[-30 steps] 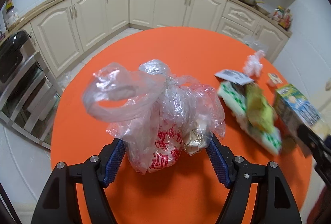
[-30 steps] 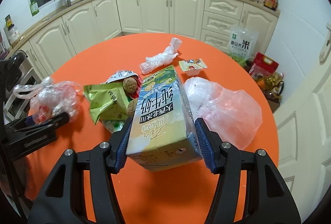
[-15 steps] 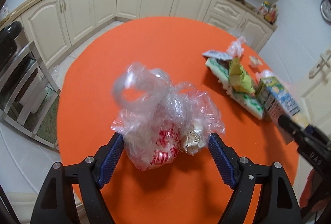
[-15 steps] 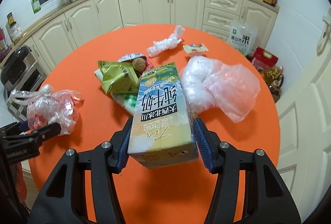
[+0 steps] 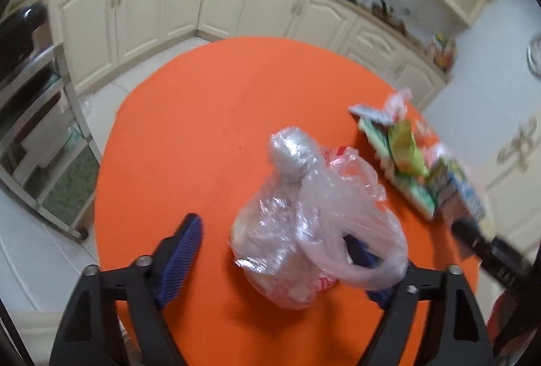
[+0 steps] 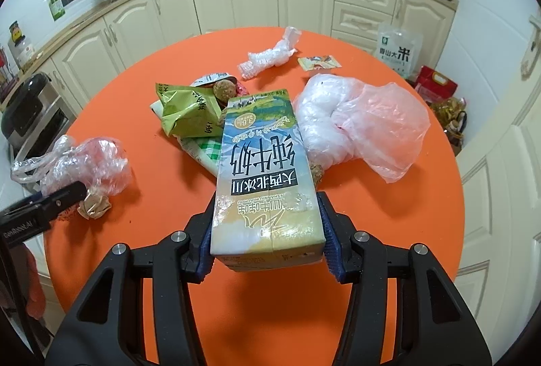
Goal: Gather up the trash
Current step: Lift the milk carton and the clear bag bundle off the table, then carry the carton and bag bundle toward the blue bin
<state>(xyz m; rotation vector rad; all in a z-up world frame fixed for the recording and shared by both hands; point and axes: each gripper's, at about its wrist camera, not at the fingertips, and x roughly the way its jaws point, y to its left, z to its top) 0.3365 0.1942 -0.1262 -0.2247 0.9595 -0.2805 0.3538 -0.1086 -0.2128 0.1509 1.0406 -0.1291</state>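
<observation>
My left gripper [image 5: 274, 251] is open over the round orange table [image 5: 203, 129]. A clear plastic bag of trash [image 5: 304, 224] lies between its fingers, draped over the right finger. The bag also shows at the left of the right wrist view [image 6: 84, 163], with the left gripper's finger against it. My right gripper [image 6: 267, 230] is shut on a milk carton [image 6: 263, 169] and holds it above the table. Behind the carton lie a green snack wrapper [image 6: 186, 109], a white crumpled wrapper [image 6: 270, 54] and a pinkish plastic bag [image 6: 365, 126].
A small sachet [image 6: 318, 61] lies at the table's far side. Cream kitchen cabinets [image 6: 253, 0] run behind the table. A metal rack [image 5: 40, 129] stands left of it. A rice bag [image 6: 399, 51] and red packages [image 6: 436, 85] sit on the floor at the right.
The left gripper has risen and swung left, so the trash bag now sits toward its right finger and has tipped. The right gripper still holds the carton, slightly higher and farther back.
</observation>
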